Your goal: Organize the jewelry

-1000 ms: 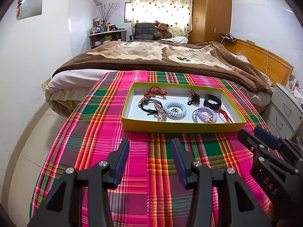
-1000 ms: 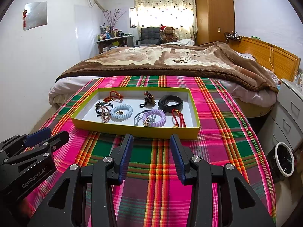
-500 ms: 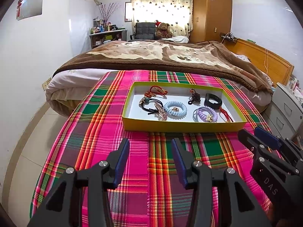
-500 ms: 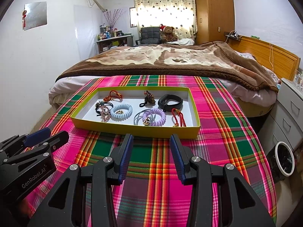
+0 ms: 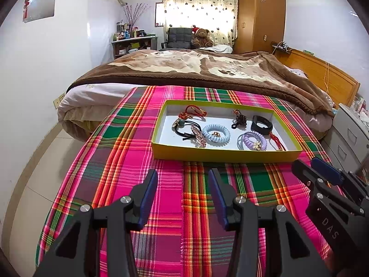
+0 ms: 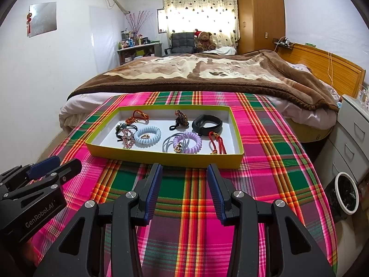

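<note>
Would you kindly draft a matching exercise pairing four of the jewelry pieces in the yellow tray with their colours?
Things:
1. Spiral coil hair tie with a gold charm inside it
2. Spiral coil hair tie beside thin loops
3. Smooth wristband
4. Knotted cord at the right end of the yellow tray

Colours:
A. black
B. red
C. light blue
D. lilac

Pairs: 1-C, 2-D, 3-A, 4-B

Home bedroom: bed (image 5: 207,73), wardrobe (image 5: 261,16), teddy bear (image 5: 202,38), curtained window (image 5: 199,11).
</note>
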Available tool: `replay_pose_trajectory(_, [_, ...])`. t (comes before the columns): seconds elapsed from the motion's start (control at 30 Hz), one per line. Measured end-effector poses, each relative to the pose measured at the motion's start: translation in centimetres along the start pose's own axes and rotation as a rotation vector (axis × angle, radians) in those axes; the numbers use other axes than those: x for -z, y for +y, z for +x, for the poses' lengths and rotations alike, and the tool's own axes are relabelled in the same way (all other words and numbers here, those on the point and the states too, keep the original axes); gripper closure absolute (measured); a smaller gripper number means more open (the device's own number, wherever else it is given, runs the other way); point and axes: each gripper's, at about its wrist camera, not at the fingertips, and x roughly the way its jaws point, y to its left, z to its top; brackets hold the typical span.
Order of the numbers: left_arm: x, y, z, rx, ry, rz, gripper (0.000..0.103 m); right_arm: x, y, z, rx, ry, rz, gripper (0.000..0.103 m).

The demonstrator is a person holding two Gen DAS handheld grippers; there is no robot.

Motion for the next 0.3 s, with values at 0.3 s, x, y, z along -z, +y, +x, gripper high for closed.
replay_pose_trajectory(0.3, [0.09,-0.25,0.18,0.002,0.010,0.007,0.055,0.00,-0.06,-0.02,-0.001,0.000,0.001,0.061])
